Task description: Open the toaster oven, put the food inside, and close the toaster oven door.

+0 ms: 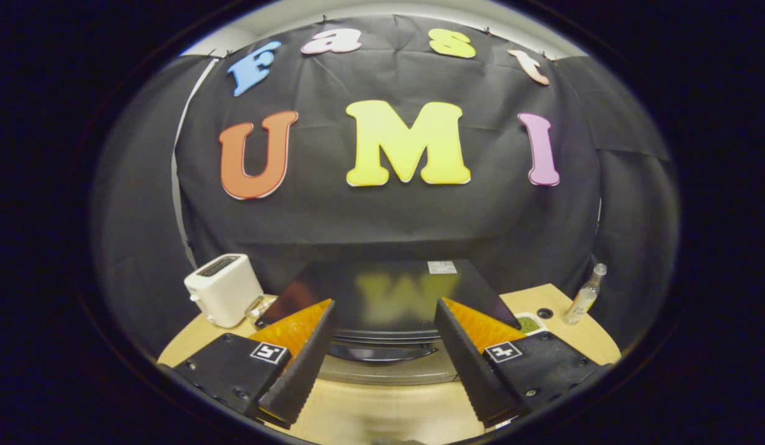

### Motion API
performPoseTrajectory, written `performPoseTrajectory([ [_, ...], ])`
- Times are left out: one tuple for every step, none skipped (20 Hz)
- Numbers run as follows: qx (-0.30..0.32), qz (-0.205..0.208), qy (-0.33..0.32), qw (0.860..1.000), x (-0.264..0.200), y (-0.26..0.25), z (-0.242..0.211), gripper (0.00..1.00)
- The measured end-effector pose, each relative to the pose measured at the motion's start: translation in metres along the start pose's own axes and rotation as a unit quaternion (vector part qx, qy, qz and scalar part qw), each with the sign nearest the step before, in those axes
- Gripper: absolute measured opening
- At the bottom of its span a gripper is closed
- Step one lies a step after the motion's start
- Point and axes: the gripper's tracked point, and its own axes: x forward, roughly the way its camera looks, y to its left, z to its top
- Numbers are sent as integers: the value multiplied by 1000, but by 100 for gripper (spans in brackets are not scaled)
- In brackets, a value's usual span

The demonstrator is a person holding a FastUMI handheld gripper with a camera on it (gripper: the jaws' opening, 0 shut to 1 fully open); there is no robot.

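The toaster oven stands on the wooden table just ahead of me, and I look down on its glossy black top. Below the top's front edge runs a dark curved handle over a grey strip of door, which looks shut from this steep angle. My gripper is open wide with nothing between the fingers. Its fingertips hover at either side of the oven's front, above the handle. A small white dish with something green sits to the right of the oven, partly hidden behind the right finger.
A white pop-up toaster stands left of the oven, with a small glass object beside it. A clear bottle stands near the table's right edge, by a round hole. Bare wooden tabletop lies under the fingers.
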Motion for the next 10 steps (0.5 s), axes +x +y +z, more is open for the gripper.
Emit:
performPoseTrajectory([
  [-2,0,10,1000,8,4,-7,100],
  [-2,-3,18,1000,11,8,-14,100],
  [-2,-9,20,1000,15,8,-18,100],
  [-3,-13,27,1000,21,9,-26,100],
  [-2,-12,45,999,23,11,-37,100],
  [6,-12,28,1000,20,11,-32,100],
  [4,-17,37,999,18,8,-34,100],
  [6,-15,34,999,18,10,-35,100],
  [9,-15,39,999,18,10,-38,100],
  [5,-14,39,999,16,9,-39,100],
])
